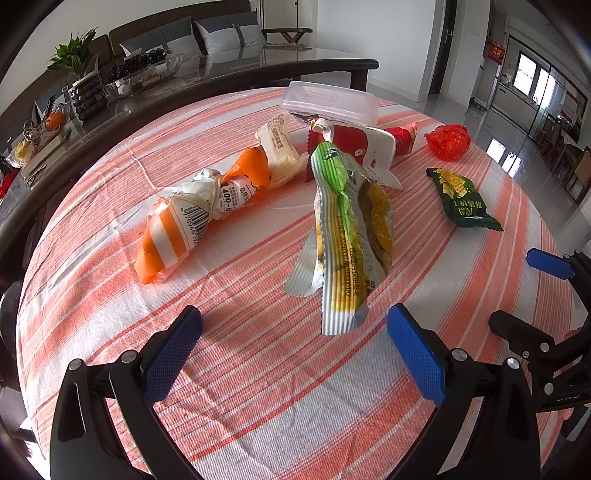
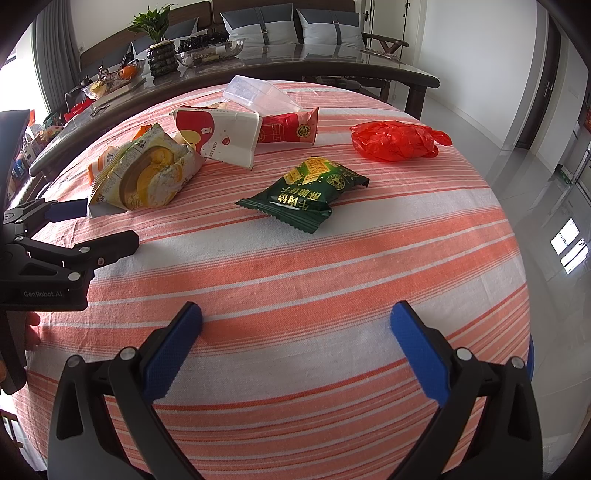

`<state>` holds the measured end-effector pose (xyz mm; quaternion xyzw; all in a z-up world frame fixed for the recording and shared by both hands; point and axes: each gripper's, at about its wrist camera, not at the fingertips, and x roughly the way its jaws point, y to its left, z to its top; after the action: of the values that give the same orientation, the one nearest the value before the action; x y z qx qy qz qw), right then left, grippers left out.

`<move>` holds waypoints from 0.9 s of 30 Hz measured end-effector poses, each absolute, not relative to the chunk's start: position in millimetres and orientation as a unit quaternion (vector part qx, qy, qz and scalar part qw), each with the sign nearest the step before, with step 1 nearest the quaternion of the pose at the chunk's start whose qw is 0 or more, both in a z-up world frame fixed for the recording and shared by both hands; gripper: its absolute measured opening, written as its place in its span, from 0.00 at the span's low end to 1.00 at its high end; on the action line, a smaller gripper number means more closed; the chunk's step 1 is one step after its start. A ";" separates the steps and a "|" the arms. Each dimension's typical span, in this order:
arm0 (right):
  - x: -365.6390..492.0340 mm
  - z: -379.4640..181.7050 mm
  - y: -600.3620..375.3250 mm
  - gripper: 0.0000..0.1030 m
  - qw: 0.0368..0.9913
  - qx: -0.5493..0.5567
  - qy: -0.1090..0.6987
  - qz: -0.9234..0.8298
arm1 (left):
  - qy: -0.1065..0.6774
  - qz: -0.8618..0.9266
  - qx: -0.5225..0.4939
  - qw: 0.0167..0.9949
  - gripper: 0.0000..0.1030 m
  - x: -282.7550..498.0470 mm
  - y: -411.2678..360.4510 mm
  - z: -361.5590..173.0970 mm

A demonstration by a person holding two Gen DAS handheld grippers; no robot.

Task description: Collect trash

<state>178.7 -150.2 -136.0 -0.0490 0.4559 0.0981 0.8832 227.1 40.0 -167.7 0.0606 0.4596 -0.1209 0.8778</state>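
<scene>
My left gripper (image 1: 293, 332) hangs with its blue-padded fingers spread wide and nothing between them, just above the orange-and-white striped tablecloth (image 1: 258, 387); the near end of the crinkled green-and-yellow foil snack wrapper (image 1: 351, 236) lies just ahead of the gap, closer to the right-hand finger. My right gripper (image 2: 295, 319) is equally wide apart and empty, with bare cloth under it and the dark green biscuit packet (image 2: 306, 195) lying well ahead of the fingers, roughly centred. Beyond the wrapper I see a twisted orange-and-white plastic bag (image 1: 177, 229) tied with string, a red-and-white paper carton (image 2: 221, 136), a red foil packet (image 2: 291, 127), a crumpled red plastic bag (image 2: 395, 142) and a clear plastic box (image 1: 328, 101). Behind the cloth stands a dark glass-topped table (image 2: 295, 55) carrying a potted plant (image 2: 155, 26), with grey cushions (image 2: 328, 29) beyond.
</scene>
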 end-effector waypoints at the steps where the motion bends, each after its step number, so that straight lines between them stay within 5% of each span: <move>1: 178.7 -136.0 -150.3 0.96 0.883 -0.049 0.456 0.098 | 0.460 -0.121 0.061 0.878 0.96 226.9 39.9 -167.8; 19: 177.0 -133.4 -150.8 0.96 0.885 -0.043 0.454 0.099 | 0.430 -0.167 0.020 0.887 0.96 192.7 48.2 -134.7; 27: 189.0 -111.5 -219.6 0.96 0.887 0.112 0.437 0.095 | 0.440 -0.171 0.063 0.879 0.91 247.4 14.5 -137.6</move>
<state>189.0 -219.6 -111.5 0.1121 0.4374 0.0954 0.8871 247.4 14.5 -137.6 0.0628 0.4402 -0.1707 0.8793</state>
